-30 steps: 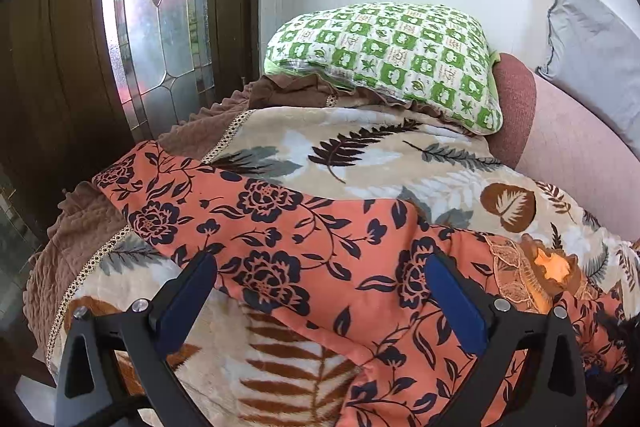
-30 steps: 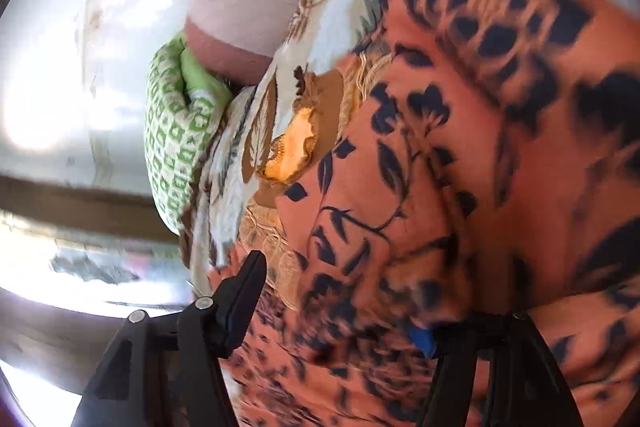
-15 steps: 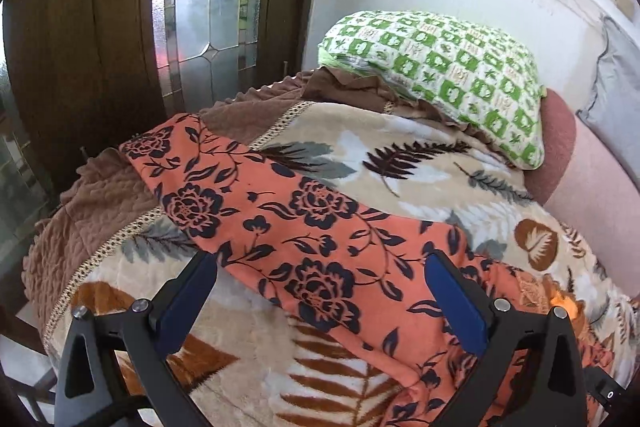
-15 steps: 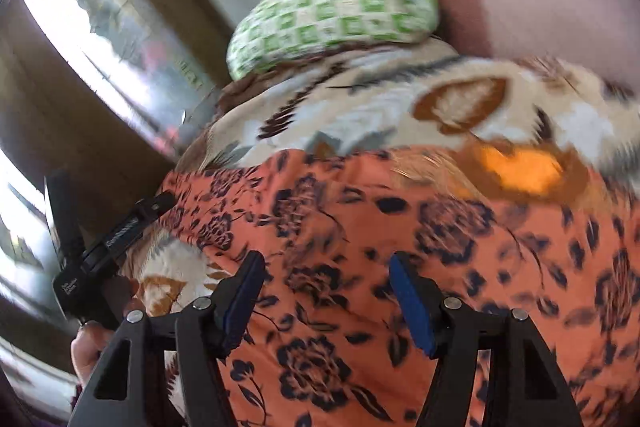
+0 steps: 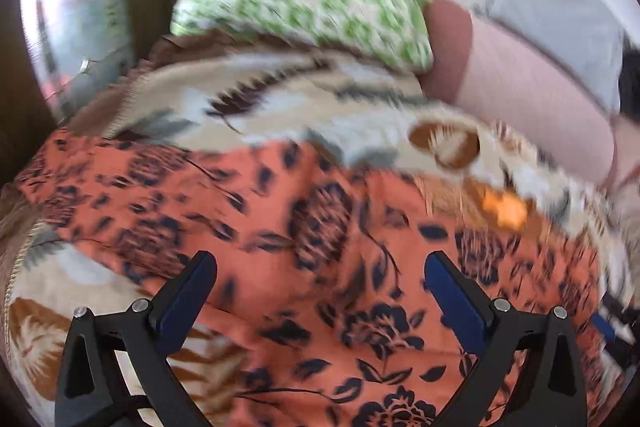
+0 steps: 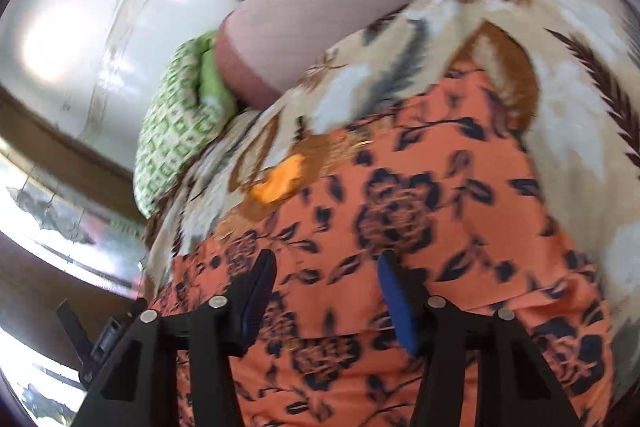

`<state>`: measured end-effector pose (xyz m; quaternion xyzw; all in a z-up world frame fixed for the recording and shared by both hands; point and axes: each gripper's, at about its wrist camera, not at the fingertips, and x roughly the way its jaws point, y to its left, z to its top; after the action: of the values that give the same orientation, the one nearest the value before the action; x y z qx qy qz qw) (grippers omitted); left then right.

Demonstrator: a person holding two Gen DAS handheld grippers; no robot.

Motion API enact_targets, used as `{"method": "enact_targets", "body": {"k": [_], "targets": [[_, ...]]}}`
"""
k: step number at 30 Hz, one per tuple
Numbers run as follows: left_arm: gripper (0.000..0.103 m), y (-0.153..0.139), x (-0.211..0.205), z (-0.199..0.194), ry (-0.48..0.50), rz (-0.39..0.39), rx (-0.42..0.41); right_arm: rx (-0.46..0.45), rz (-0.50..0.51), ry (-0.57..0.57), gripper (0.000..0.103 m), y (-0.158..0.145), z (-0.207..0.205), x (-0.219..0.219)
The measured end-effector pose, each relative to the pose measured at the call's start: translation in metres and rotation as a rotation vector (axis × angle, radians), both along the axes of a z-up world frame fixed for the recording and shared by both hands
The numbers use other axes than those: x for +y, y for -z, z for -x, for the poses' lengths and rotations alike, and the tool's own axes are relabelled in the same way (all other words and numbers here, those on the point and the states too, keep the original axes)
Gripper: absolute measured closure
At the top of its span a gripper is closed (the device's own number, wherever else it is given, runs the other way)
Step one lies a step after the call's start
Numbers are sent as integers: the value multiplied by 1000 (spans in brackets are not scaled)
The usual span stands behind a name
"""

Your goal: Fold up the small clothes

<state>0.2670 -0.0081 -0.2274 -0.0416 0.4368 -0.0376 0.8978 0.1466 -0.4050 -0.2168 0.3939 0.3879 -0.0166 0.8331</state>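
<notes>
An orange garment with a dark floral print (image 5: 320, 235) lies spread across a leaf-patterned blanket (image 5: 280, 99) on a bed. In the left wrist view my left gripper (image 5: 320, 291) is open and empty, its fingers hovering just over the garment's near part. In the right wrist view the same garment (image 6: 420, 219) fills the lower half. My right gripper (image 6: 326, 291) is open with nothing between its fingers, close above the cloth. Both views are motion-blurred.
A green checked pillow (image 5: 312, 7) lies at the head of the bed against a white wall. A pink bolster (image 5: 520, 79) runs along the right side under a grey cushion (image 5: 560, 11). A glass-panelled wooden door (image 5: 80, 27) stands at the left.
The right gripper let go of the garment about a second ago and now hangs open over it at a new tilt. The left gripper has swung right and closer to the cloth.
</notes>
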Motion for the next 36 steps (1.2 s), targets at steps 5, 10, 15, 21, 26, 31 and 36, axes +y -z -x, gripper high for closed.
{"method": "enact_targets", "body": {"k": [5,10,15,21,26,31,36], "targets": [[0,48,-28,-18,11,-180,169,52,-4,108,49,24,10,-30],[0,44,-28,-17,-8,-170,152,134,-202,233,64,47,18,-63],[0,33,-39,-3,29,-165,104,-15,-185,249,55,26,17,-75],[0,13,-30,26,46,-116,71,113,-62,218,50,23,8,-65],[0,-13,26,57,-57,-29,30,6,-15,50,50,-3,6,-29],[0,-37,120,68,-212,-16,22,-24,-71,-80,50,-1,2,12],[0,-37,229,56,-423,51,93,-50,-36,-214,50,-4,-2,53]]}}
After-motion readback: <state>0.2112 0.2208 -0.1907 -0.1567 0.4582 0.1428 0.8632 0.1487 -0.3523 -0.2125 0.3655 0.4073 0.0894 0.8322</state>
